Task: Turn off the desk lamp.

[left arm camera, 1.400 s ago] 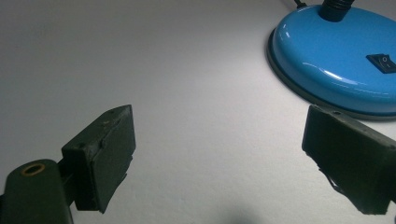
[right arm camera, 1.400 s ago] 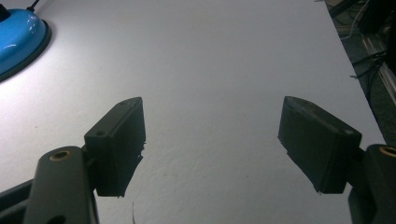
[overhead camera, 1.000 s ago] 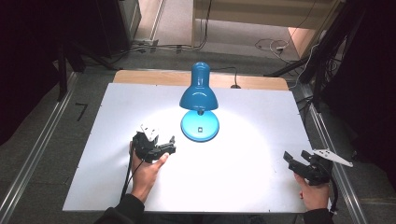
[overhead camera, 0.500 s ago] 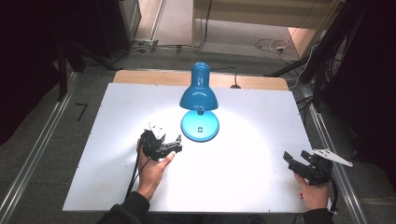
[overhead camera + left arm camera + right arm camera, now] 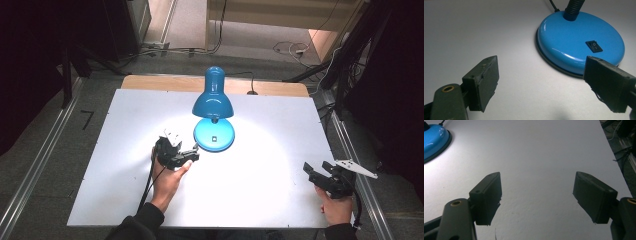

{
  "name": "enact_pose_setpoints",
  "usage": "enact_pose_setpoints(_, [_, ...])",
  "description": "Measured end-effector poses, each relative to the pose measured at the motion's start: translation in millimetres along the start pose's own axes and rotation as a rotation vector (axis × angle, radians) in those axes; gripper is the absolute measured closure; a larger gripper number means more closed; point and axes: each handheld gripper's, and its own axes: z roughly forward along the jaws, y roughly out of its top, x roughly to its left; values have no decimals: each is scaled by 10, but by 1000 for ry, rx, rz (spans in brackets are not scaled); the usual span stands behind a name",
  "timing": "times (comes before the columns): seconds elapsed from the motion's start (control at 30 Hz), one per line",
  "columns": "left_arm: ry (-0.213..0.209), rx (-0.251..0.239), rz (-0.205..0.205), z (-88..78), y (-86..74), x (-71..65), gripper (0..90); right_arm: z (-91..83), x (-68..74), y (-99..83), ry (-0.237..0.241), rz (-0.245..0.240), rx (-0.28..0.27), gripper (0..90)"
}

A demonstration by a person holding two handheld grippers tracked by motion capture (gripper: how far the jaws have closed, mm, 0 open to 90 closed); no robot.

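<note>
A white tabletop (image 5: pixel 260 190) stands on grey flooring (image 5: pixel 50 165); cables (image 5: pixel 290 47) trail beyond its far edge, and dark, perhaps curtained, surroundings flank both sides.

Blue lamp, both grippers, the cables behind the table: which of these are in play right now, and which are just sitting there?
In play:
- blue lamp, lit
- rocker switch on its base
- left gripper, open beside the base

Lying about:
- right gripper, open over bare white table
- floor cables behind the table
</note>
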Motion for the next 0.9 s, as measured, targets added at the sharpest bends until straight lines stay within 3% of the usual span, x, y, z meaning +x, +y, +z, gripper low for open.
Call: enact_pose_setpoints(0.9, [-34, 17, 6, 121, 120, -121, 173, 10, -5, 11, 1, -1, 10, 165])
